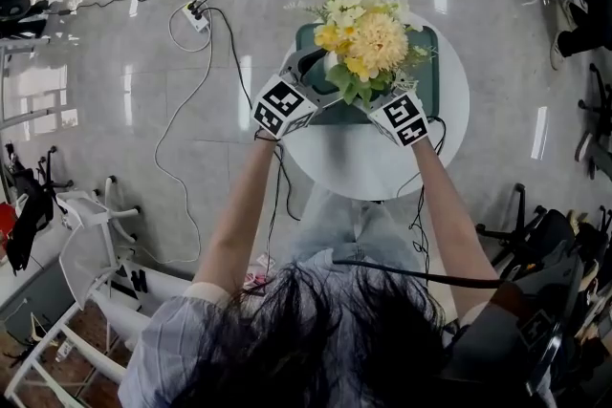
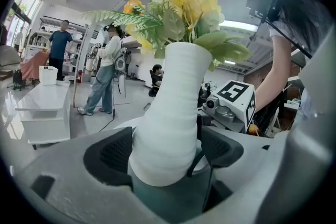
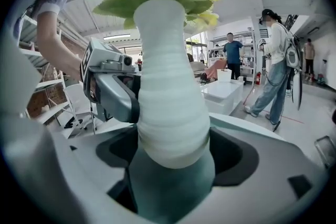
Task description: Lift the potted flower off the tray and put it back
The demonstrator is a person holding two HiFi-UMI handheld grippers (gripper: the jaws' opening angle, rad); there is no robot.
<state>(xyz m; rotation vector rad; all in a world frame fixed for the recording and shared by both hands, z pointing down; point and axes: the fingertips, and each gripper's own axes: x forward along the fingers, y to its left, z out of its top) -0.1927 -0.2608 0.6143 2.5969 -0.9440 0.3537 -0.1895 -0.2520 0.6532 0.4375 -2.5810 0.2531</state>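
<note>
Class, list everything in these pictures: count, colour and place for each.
white ribbed vase: one, white, upright on the tray
bunch of flowers: one, yellow, orange, cream, in the vase
rectangular tray: one, dark green, on the table
round table: one, white, before the person
power strip: one, white, on the floor
bystanders: two, one in blue, one in white, background
left claw: one, grey, open, vase between its jaws
right claw: one, grey, open, vase between its jaws
</note>
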